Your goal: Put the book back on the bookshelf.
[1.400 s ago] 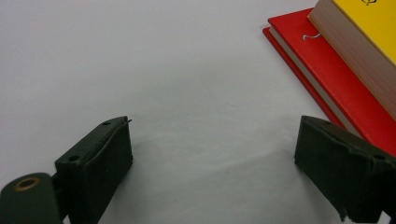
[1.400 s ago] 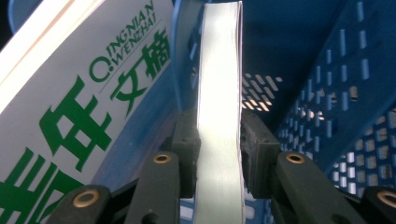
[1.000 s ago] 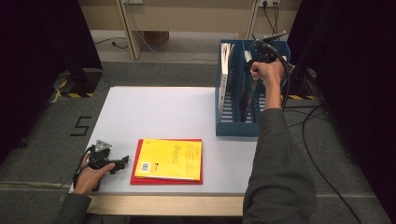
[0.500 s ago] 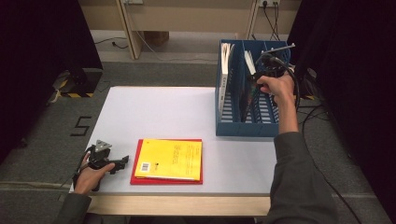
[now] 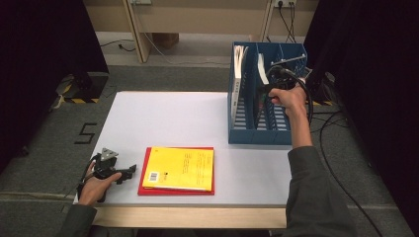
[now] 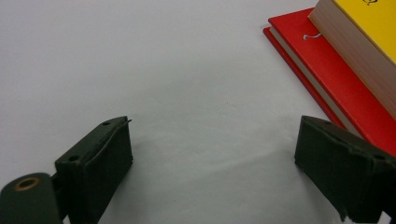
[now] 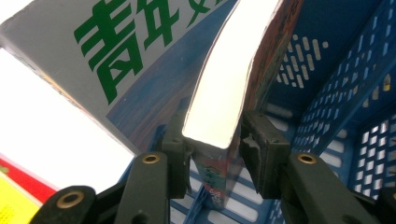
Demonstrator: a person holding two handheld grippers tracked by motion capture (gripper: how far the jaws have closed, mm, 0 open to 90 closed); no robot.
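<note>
While gripping a book [image 7: 219, 93] between narrowed jaws, lowering it upright into the far-right blue file rack [image 5: 247, 133] for storage, left gripper [image 6: 210, 172] resting wide open.

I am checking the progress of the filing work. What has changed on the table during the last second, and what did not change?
The right hand-held gripper, shut on a thin book with a blue cover and green characters, has moved slightly lower and toward the person inside the middle slot of the blue perforated plastic file rack. The left hand-held gripper stayed open on the white table, beside the yellow book stacked on the red book.
</note>
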